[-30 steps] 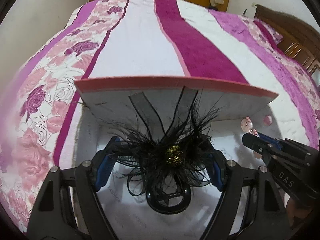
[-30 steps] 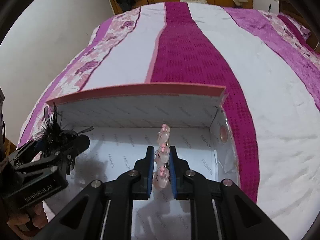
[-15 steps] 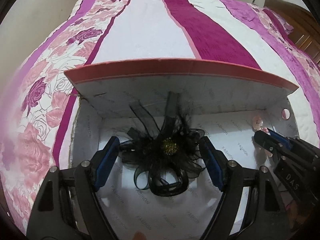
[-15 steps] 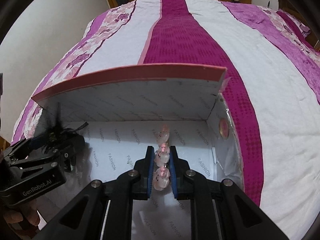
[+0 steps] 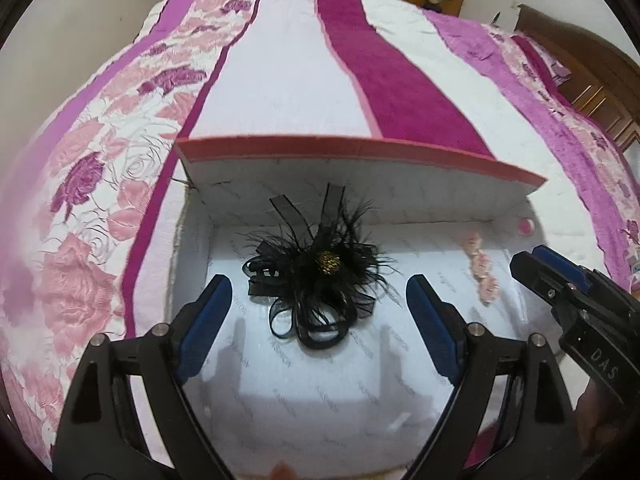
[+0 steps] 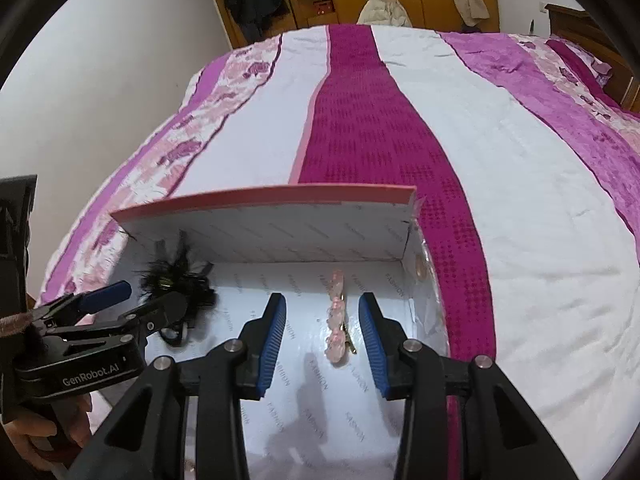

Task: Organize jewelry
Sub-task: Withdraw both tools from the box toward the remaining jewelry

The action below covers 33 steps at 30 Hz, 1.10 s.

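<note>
left gripper [image 5: 316, 304]: opening, pads clear of feather clip [image 5: 316, 272] | right gripper [image 6: 323, 324]: opening, pink clip [image 6: 338, 320] loose between pads | both clips lie in box [image 5: 360, 152]

The box [image 5: 192, 240] sits on the bed [image 5: 280, 72], its lid [image 5: 360, 152] standing up behind. Inside, the feather hair clip [image 5: 316, 276] lies at left and the flower hair clip [image 6: 337, 316] at right, well apart.
</note>
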Tool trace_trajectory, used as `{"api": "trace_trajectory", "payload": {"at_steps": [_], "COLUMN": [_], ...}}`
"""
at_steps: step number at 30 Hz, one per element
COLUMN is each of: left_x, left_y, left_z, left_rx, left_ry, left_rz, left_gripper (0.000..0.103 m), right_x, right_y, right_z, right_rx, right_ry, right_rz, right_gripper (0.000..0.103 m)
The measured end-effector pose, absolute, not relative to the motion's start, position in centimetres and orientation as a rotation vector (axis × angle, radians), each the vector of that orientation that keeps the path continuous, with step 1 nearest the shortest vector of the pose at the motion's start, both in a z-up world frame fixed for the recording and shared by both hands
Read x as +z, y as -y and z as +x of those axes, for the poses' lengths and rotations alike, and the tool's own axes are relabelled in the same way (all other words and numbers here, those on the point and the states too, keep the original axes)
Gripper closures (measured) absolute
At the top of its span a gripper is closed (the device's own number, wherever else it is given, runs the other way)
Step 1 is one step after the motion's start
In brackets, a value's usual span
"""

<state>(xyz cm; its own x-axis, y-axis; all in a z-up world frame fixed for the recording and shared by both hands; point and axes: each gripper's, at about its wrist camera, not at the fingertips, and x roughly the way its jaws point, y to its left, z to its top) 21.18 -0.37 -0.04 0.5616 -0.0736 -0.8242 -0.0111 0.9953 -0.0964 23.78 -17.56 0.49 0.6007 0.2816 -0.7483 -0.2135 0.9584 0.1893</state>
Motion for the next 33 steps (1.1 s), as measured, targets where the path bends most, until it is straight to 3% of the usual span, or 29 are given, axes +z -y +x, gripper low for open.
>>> {"api": "trace_trajectory", "payload": {"at_steps": [7,18,33], "left_x": [2.7,4.8,2.7], "left_y": [1.1,1.1,1.8], "left_z": [18.2,14.0,9.4], "left_rx": [-0.079,-0.136,-0.128], "left_ry": [-0.906,-0.857,-0.907], "left_rz": [-0.086,-0.141,-0.11], "left_gripper": [0.016,0.011,0.011], "right_x": [2.8,5.1,3.8], "right_y": [18.5,19.9,23.1], "right_z": [20.9,15.6,9.4], "right_rx": [0.289,0.309,0.283], "right_ry": [-0.837,-0.798,-0.79], "right_rz": [0.141,0.205,0.264], "right_gripper": [0.053,0.048,0.043]}}
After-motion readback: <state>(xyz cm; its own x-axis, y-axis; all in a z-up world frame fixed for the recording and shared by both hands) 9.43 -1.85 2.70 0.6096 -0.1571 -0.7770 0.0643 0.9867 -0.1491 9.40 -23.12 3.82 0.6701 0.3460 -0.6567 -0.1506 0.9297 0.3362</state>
